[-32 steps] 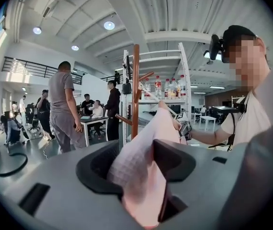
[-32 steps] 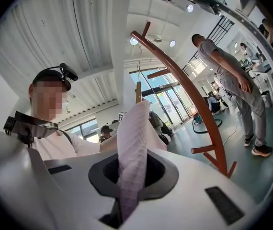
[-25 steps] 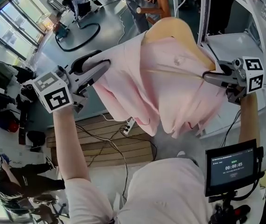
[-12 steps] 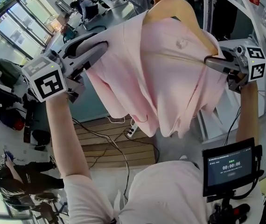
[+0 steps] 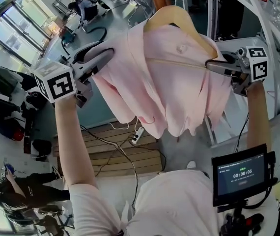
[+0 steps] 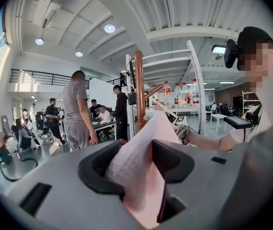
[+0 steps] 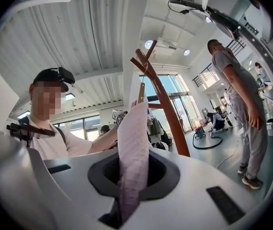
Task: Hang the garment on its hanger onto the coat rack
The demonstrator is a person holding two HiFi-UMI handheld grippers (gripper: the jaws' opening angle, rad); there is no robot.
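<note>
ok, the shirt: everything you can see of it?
Pale pink shirt, thin, finely checked cloth, draped over a wooden hanger and held up in the air, hem hanging in loose folds. Small mark on the chest. The left gripper pinches one side, the right gripper the other.

Pale pink garment [image 5: 179,92], tan hanger [image 5: 177,14]

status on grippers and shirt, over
Left gripper, right gripper shut on pink shirt. Shirt on wooden hanger, up by coat rack; hooked or not, unclear. No obstruction.
</note>
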